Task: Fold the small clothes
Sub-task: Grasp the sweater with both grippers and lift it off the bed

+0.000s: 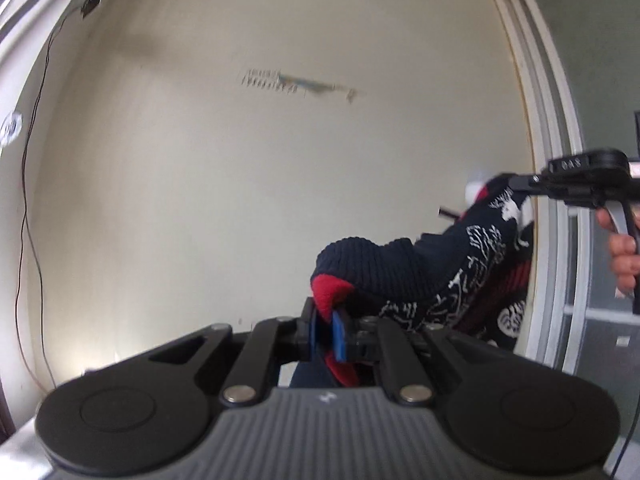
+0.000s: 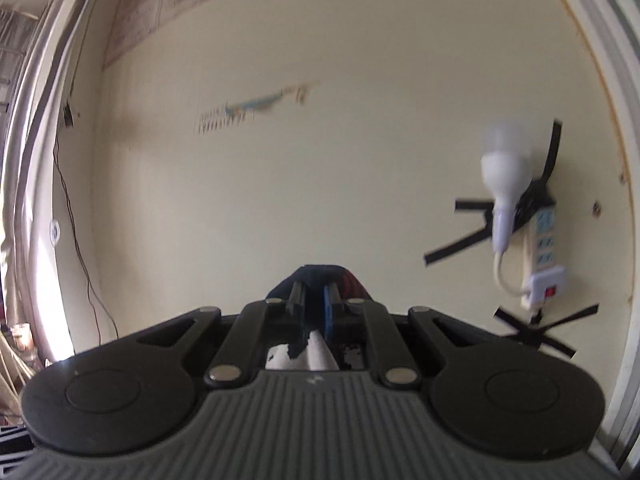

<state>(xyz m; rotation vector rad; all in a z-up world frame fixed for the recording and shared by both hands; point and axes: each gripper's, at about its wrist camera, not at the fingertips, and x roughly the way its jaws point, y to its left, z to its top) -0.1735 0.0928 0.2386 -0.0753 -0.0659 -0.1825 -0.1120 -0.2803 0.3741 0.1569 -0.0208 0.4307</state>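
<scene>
Closest to my left camera: left gripper [image 1: 326, 330], jaws clenched on the red cuff of the navy knit sweater [image 1: 404, 276] — white patterning across its body. I see the garment held in the air in front of the cream wall [image 1: 280, 180], stretching up and right to my right gripper [image 1: 520, 182], gripped by a hand [image 1: 624, 252]. Right wrist view — right gripper [image 2: 316, 304] jaws clamped on dark and red knit. Power strip [image 2: 540, 248] and white bulb [image 2: 506, 176] taped to the wall.

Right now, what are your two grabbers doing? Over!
Left gripper shut on sweater at its red edge. Right gripper shut on the same sweater, held up facing the wall. Nothing in the way.
</scene>
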